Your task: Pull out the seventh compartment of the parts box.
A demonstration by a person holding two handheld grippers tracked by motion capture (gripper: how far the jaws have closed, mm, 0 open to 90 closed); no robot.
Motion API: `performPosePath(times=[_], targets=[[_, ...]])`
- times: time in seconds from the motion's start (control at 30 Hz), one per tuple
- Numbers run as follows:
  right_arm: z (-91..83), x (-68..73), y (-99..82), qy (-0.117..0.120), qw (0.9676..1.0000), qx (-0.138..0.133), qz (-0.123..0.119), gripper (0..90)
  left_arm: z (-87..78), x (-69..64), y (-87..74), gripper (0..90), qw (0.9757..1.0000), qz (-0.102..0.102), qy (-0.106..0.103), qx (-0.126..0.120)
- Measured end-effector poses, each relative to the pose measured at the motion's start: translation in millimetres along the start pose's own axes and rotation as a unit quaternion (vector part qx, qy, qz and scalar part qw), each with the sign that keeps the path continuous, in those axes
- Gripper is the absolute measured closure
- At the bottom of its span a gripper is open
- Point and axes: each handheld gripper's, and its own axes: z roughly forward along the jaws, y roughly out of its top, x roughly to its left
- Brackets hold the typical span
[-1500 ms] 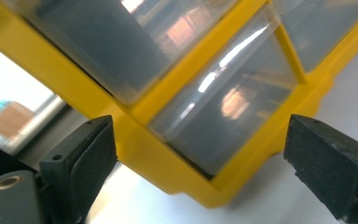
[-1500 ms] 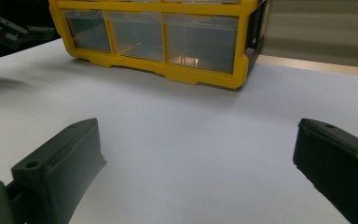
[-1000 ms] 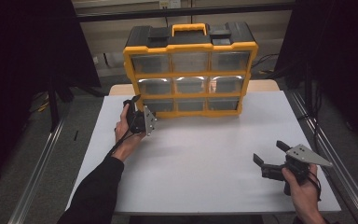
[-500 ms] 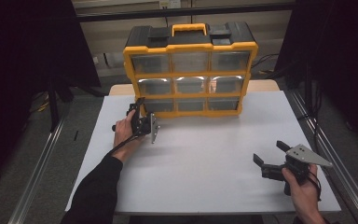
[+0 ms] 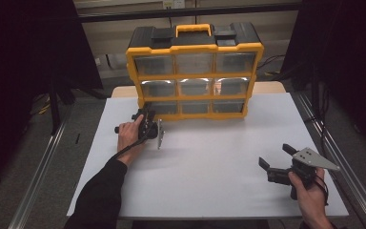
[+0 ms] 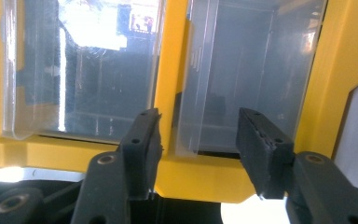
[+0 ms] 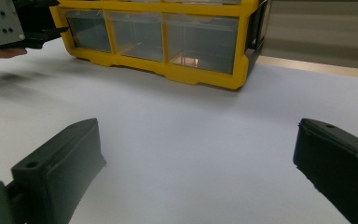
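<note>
A yellow organizer [image 5: 193, 47] with a black top and rows of clear drawers stands at the back of the white table [image 5: 209, 157]. My left gripper [image 5: 143, 112], turned on its side, is right up against the cabinet's bottom-left drawer [image 5: 163, 107]. In the left gripper view its jaws are open [image 6: 198, 140], close in front of a clear drawer [image 6: 249, 70] and a yellow divider [image 6: 170, 65], with nothing held. My right gripper [image 5: 274, 155] hovers wide open near the front right of the table, facing the organizer [image 7: 158, 37] across bare white surface [image 7: 196, 177].
Metal rails run along both sides of the table [image 5: 43, 176]. Dark curtains stand left and right. The right gripper view also catches the left gripper's grey plate [image 7: 0, 23] at its top left.
My left gripper has moved slightly forward and right toward the bottom-left drawer and rolled onto its side. The right gripper has stayed still.
</note>
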Motion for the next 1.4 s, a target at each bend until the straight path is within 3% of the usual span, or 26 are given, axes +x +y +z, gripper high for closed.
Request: performPosePath(times=[0.03,0.07,0.2,0.27,0.3,0.4,0.43,0.5,0.53,0.57,0.6,0.67,0.73,0.77,0.8,0.87,0.9,0.97,1.0,1.03,1.07,1.1,1.2,1.23,1.33,1.4], targets=[[0.0,-0.1,0.0,0.0,1.0,0.0,0.0,0.8,-0.7,2.1,0.0,54.1,0.9999,0.009,0.0,0.01],[0.1,-0.1,0.0,0.0,1.0,0.0,0.0,0.8,-2.6,8.5,1.0,54.6,0.9983,0.048,-0.005,0.033],[0.0,0.1,0.1,0.0,1.0,0.0,0.0,0.8,0.0,8.8,0.2,58.8,0.9982,0.05,-0.007,0.031],[0.0,0.1,0.0,0.0,1.0,0.0,0.0,0.8,1.8,7.2,-0.6,61.1,0.9982,0.046,-0.019,0.034],[0.1,0.0,0.0,0.0,1.0,0.0,0.0,0.8,3.3,5.6,-1.0,61.3,0.9989,0.036,-0.019,0.026],[0.0,0.0,0.0,0.0,1.0,0.0,0.0,0.8,4.2,8.2,0.0,63.9,0.9959,0.069,-0.025,0.052],[0.0,0.0,0.0,0.0,1.0,0.0,0.0,0.8,5.4,6.5,-0.4,64.0,0.9969,0.06,-0.019,0.046],[0.1,0.0,0.0,0.0,1.0,0.0,0.0,0.8,5.4,7.9,1.9,64.2,0.9959,0.068,-0.017,0.058],[0.2,-0.1,-0.1,0.0,1.0,0.0,-0.001,0.8,7.3,8.2,1.6,64.9,0.9964,0.068,-0.019,0.046],[0.2,-0.1,-0.1,0.0,1.0,0.0,0.0,0.8,8.3,6.7,0.8,65.5,0.9977,0.047,-0.023,0.043],[0.1,0.1,-0.1,0.0,1.0,0.0,0.0,0.8,8.8,8.4,0.7,66.3,0.9972,0.06,-0.011,0.043],[0.0,0.3,-0.1,0.0,1.0,0.001,0.001,0.8,9.4,7.0,0.3,69.0,0.9978,0.05,-0.018,0.04],[0.1,0.2,0.0,0.001,1.0,0.0,0.0,0.8,8.7,8.8,1.0,71.9,0.997,0.063,-0.012,0.043],[0.1,0.2,-0.1,0.001,1.0,0.0,-0.001,0.8,7.8,11.8,1.5,74.3,0.9955,0.076,-0.019,0.054],[0.2,0.3,-0.1,0.001,1.0,0.0,-0.001,0.8,8.6,10.6,0.5,75.4,0.9973,0.06,-0.009,0.041],[0.1,0.4,0.0,0.001,1.0,0.0,-0.001,0.8,7.7,11.1,1.8,76.4,0.9956,0.077,-0.009,0.053],[0.0,0.4,0.0,0.001,1.0,0.0,-0.001,0.8,6.7,12.7,3.4,76.9,0.9936,0.084,-0.028,0.071],[0.3,0.3,0.0,0.001,1.0,0.0,-0.001,0.8,7.0,13.7,3.3,77.1,0.9935,0.088,-0.026,0.068],[0.6,0.3,-0.1,-0.001,1.0,-0.001,-0.001,0.8,8.5,11.5,1.2,77.4,0.996,0.072,-0.019,0.049],[0.4,0.2,0.0,0.001,1.0,0.0,-0.001,0.8,10.3,6.3,-1.2,77.4,0.9992,0.029,-0.007,0.026],[0.2,0.5,0.1,0.002,1.0,0.0,0.002,0.8,12.1,6.5,-1.3,77.6,0.9996,0.025,-0.008,0.011],[0.0,0.5,0.2,0.002,1.0,0.0,0.001,0.8,8.5,11.6,0.2,77.6,0.9972,0.062,-0.012,0.04],[-0.4,0.3,0.1,0.002,1.0,0.0,0.001,0.8,7.8,12.9,1.2,77.5,0.9958,0.072,-0.024,0.052],[-0.3,0.2,0.1,0.002,1.0,0.0,0.001,0.8,7.2,11.7,0.5,77.5,0.9972,0.059,-0.006,0.045],[-0.3,0.2,0.0,0.002,1.0,0.0,0.002,0.8,5.3,12.2,1.0,77.6,0.9968,0.063,-0.008,0.049],[-0.4,0.2,0.1,0.003,1.0,0.0,0.001,0.8,5.6,10.7,-0.2,79.4,0.9976,0.05,-0.015,0.045]])
